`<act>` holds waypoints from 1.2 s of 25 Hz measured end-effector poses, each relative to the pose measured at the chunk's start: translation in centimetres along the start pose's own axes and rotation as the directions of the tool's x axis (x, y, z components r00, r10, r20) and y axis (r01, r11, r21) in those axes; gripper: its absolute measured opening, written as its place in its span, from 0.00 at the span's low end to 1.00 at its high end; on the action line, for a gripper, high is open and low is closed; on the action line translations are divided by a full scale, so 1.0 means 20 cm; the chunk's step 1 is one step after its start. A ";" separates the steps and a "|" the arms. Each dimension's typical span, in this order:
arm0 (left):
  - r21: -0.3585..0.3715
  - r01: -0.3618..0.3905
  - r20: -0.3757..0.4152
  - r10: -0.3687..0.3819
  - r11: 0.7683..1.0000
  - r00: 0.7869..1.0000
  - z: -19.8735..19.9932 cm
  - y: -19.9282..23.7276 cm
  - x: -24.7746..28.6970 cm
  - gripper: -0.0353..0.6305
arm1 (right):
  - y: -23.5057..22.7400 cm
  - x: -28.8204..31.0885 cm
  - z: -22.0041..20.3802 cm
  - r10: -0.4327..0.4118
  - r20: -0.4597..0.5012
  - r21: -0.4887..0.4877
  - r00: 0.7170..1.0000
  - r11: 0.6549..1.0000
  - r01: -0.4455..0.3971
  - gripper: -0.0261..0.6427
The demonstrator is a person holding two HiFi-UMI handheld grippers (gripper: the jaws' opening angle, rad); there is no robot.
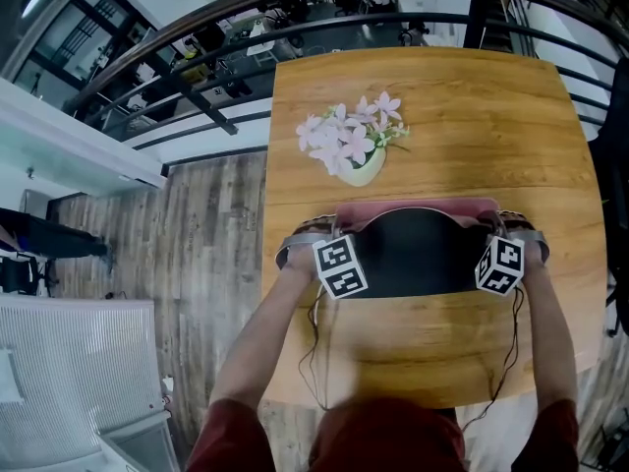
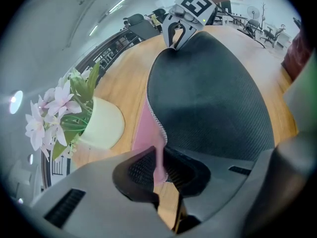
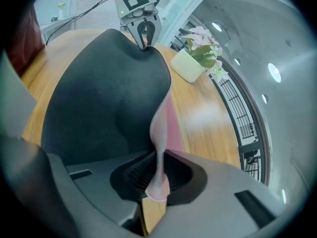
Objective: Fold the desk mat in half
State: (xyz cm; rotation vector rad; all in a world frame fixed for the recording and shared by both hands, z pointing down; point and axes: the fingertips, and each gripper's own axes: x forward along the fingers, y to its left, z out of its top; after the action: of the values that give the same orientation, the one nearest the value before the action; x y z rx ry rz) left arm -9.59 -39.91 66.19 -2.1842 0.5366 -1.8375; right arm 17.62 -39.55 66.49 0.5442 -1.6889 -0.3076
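Both lifted corners of the desk mat (image 1: 413, 254), centre frame on the table (image 1: 462, 106), sit pinched in the left gripper (image 2: 161, 170) and right gripper (image 3: 157, 176); the fold looks nearly over, so next lower them squarely onto its pink far edge.

We note: black-backed pink fabric desk mat (image 1: 418, 254) on near half of light wooden table (image 1: 462, 96). Pale ceramic pot of pink flowers (image 1: 356, 153) just behind mat, left of centre. Left gripper (image 2: 159, 170) on mat's left corner, right gripper (image 3: 157, 175) on right corner.

Matt black mesh-textured desk mat (image 1: 418, 254) with smooth pink face; satin wood-grain table (image 1: 472, 116)
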 end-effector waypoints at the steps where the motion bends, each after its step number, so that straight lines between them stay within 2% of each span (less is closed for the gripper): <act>1: 0.000 -0.003 -0.003 0.003 1.000 1.000 0.00 0.01 0.01 0.15 | -0.01 0.01 0.00 -0.001 0.000 0.002 1.000 1.000 0.001 0.12; 11: -0.002 -0.041 -0.012 0.041 0.999 0.999 0.01 0.06 0.02 0.17 | -0.06 0.02 0.00 -0.035 -0.007 0.003 0.999 0.999 0.035 0.14; 13: 0.001 -0.065 -0.008 0.065 0.998 0.998 0.01 0.07 0.02 0.18 | -0.07 0.02 0.01 -0.069 -0.006 -0.005 0.998 0.998 0.069 0.20; 17: 0.001 -0.133 -0.008 0.133 0.991 0.991 0.00 0.11 0.01 0.32 | -0.11 0.01 0.01 -0.111 -0.001 0.000 0.994 0.994 0.111 0.28; 19: 0.000 -0.153 -0.009 0.153 0.988 0.988 0.01 0.13 0.01 0.35 | -0.12 0.01 0.00 -0.124 0.002 0.009 0.992 0.992 0.124 0.30; 25: -0.021 -0.170 -0.011 0.169 0.985 0.985 0.01 0.15 -0.01 0.40 | -0.18 -0.02 -0.01 -0.175 0.013 0.050 0.985 0.984 0.174 0.44; 30: -0.033 -0.181 -0.011 0.181 0.983 0.983 0.01 0.16 0.00 0.43 | -0.20 -0.01 -0.02 -0.185 0.015 0.093 0.983 0.979 0.183 0.47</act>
State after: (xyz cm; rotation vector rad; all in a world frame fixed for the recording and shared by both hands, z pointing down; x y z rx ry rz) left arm -9.87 -42.81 64.79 -2.0735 0.7470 -1.7546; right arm 18.73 -42.73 64.39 0.7702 -1.6846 -0.3721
